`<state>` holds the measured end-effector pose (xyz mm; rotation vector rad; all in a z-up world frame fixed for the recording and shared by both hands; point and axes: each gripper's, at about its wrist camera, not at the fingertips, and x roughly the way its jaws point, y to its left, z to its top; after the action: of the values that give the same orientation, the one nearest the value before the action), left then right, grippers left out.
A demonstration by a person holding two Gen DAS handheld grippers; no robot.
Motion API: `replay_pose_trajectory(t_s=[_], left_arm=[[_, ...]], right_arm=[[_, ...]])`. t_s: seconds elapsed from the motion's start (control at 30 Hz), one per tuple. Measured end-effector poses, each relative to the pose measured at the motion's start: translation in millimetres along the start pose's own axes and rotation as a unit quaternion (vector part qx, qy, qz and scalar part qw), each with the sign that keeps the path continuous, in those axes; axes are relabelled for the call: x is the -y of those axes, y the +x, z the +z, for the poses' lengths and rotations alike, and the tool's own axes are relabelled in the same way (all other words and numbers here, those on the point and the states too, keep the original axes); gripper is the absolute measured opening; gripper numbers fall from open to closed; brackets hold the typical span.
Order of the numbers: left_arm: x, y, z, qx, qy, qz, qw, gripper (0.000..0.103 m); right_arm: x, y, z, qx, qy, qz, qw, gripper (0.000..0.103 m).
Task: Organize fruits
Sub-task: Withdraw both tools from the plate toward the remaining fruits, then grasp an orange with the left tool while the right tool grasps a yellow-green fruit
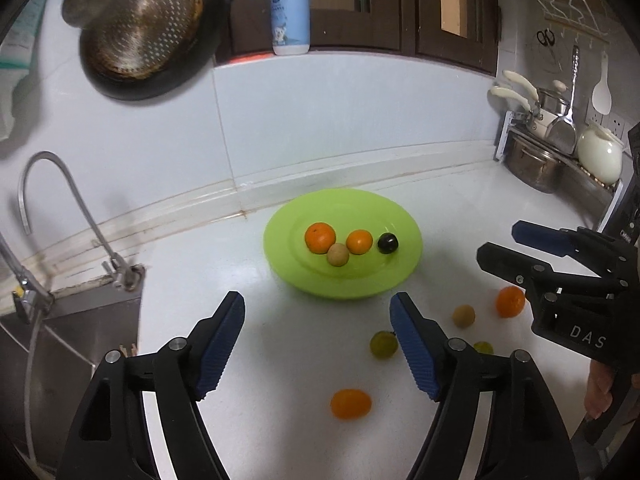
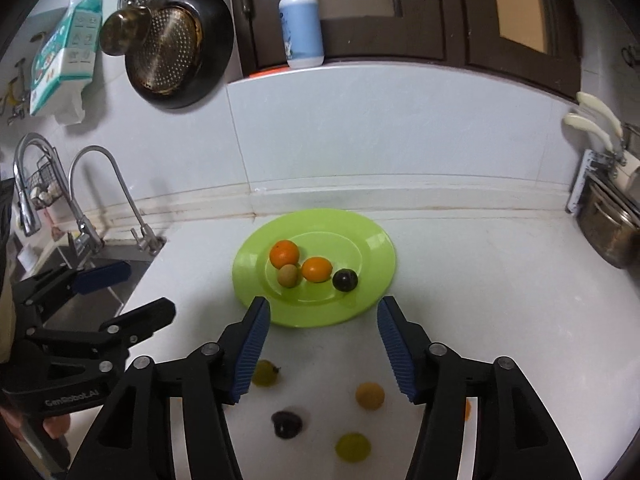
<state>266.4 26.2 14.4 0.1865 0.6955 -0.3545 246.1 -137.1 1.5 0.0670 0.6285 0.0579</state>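
Both the left gripper (image 1: 318, 344) and right gripper (image 2: 323, 344) hang wide and empty just short of the green plate (image 2: 372, 280), which holds four fruits. Loose round fruit nearer than the plate could roll if nudged. Only the right wrist view shows a dark plum (image 2: 286, 424) (slightly blurred) on the counter.
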Motion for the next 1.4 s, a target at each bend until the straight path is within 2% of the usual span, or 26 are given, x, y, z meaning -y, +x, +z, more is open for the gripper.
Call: replay_pose_trajectory(t_s=[0.33, 0.57, 1.03, 1.4], left_arm=[[7.7, -22.7, -31.4, 0.008, -0.002, 0.009, 0.9999, 0.076], [12.3, -18.9, -49.2, -0.014, -0.003, 0.007, 0.9999, 0.077], [16.6, 6.3, -73.3, -0.067, 0.004, 0.008, 0.9977, 0.077], [15.7, 37.1, -83.4, -0.105, 0.008, 0.0, 0.9944, 0.077]], right_arm=[[-1.9, -27.4, -31.1, 0.006, -0.008, -0.018, 1.0, 0.057], [3.3, -34.3, -46.8, -0.003, -0.002, -0.037, 0.999, 0.057], [13.9, -14.9, -79.3, -0.071, 0.024, -0.035, 0.997, 0.057], [20.0, 5.2, -92.1, -0.111, 0.032, -0.034, 0.993, 0.056]])
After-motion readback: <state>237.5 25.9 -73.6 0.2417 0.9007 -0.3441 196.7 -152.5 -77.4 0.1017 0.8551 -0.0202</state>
